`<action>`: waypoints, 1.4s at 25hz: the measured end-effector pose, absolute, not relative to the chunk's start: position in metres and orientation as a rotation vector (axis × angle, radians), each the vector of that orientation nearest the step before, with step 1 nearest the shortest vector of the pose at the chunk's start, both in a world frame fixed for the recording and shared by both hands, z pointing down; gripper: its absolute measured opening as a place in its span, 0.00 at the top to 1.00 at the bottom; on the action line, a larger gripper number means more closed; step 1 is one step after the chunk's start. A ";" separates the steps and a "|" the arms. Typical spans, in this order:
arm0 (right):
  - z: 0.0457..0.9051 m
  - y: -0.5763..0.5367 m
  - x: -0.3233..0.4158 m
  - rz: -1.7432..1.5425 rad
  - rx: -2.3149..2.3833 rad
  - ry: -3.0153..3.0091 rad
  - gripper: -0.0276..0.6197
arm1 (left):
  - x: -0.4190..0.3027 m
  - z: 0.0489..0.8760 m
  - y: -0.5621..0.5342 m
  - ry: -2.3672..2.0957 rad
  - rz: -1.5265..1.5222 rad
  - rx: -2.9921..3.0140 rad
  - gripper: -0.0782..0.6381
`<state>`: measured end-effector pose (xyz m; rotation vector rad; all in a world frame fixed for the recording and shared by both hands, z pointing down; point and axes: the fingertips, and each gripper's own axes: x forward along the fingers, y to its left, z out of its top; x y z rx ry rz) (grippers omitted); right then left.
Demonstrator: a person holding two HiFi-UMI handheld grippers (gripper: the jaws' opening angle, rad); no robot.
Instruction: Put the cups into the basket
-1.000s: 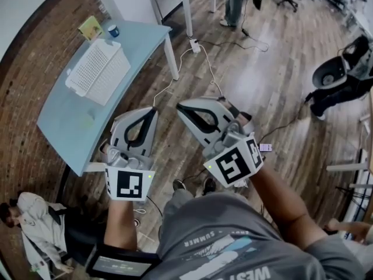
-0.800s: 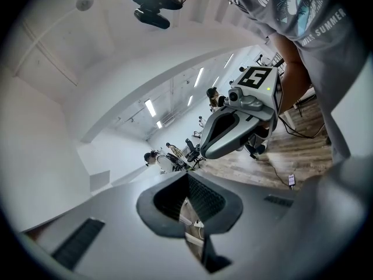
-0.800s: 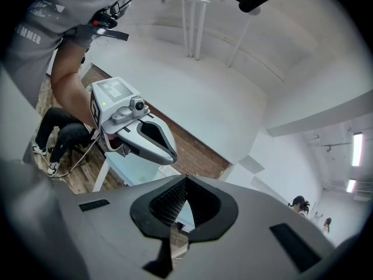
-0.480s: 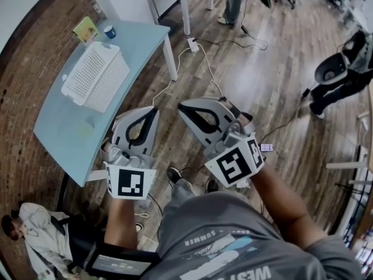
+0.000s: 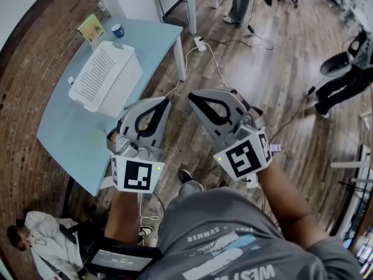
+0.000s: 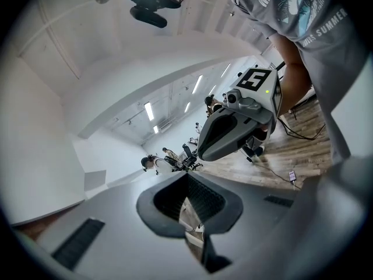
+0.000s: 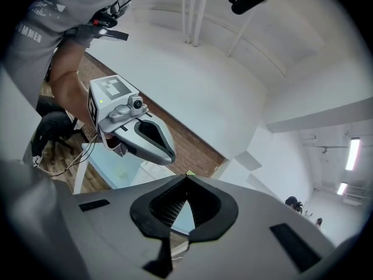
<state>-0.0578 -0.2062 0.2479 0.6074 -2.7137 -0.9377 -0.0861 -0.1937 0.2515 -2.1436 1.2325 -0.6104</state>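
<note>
A white perforated basket (image 5: 108,77) stands on the far part of a light blue table (image 5: 76,133) at the left of the head view. Beyond the basket's far corner stands a small blue cup (image 5: 118,31). My left gripper (image 5: 166,100) and right gripper (image 5: 192,97) are held side by side above the wooden floor, just right of the table's edge. Both are shut and hold nothing. In the left gripper view the left gripper (image 6: 186,175) has its tips together. The right gripper (image 7: 186,177) looks the same in its own view, with the table (image 7: 116,165) beyond it.
A yellow-green card (image 5: 91,27) leans by the brick wall behind the cup. A white power strip (image 5: 201,44) and cables lie on the floor near a white table leg (image 5: 189,7). A person sits at lower left (image 5: 41,238); another is at the right edge (image 5: 344,74).
The table and basket have come closer to the grippers in the head view. Both grippers have shifted a little right and up in the picture and stay shut.
</note>
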 end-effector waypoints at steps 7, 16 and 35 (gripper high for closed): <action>0.247 -0.230 -0.102 -0.948 0.638 -2.660 0.94 | -0.131 0.249 -0.214 1.208 -0.567 -2.164 0.89; 0.253 -0.251 -0.123 -0.938 0.601 -2.654 0.94 | -0.159 0.251 -0.239 1.246 -0.555 -2.157 0.89; 0.256 -0.340 -0.112 -0.957 0.368 -2.769 0.94 | -0.150 0.259 -0.325 1.464 -0.694 -2.038 0.89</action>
